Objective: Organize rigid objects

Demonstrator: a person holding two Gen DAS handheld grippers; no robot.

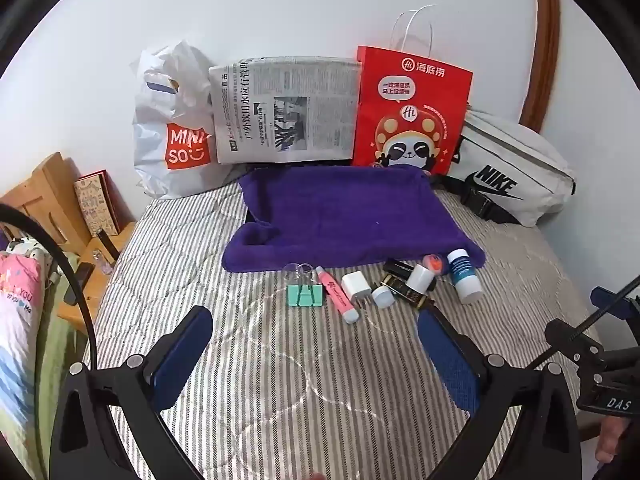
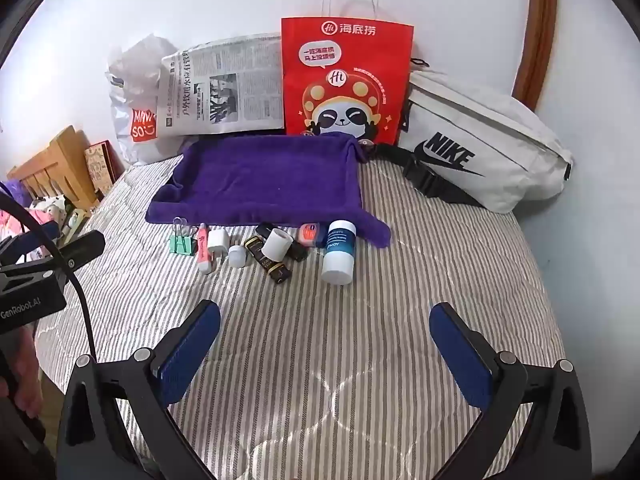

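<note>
left gripper: jaws fully apart, empty | right gripper: jaws fully apart, empty | binder clip, blue-capped bottle: ahead of jaws, untouched

Soft, even daylight is filling both wrist views, and the white wall is reading bright without burning out. Pale curved streaks of light are lying across the striped bedspread in the foreground, faintly washing out its stripes. Shadows are staying weak and short under the small items. The fisheye lens is bending the brown wooden frame into an arc and darkening the corners into a black vignette. Fine print on the newspaper is smearing slightly, and compression is softening detail towards the edges.
</note>
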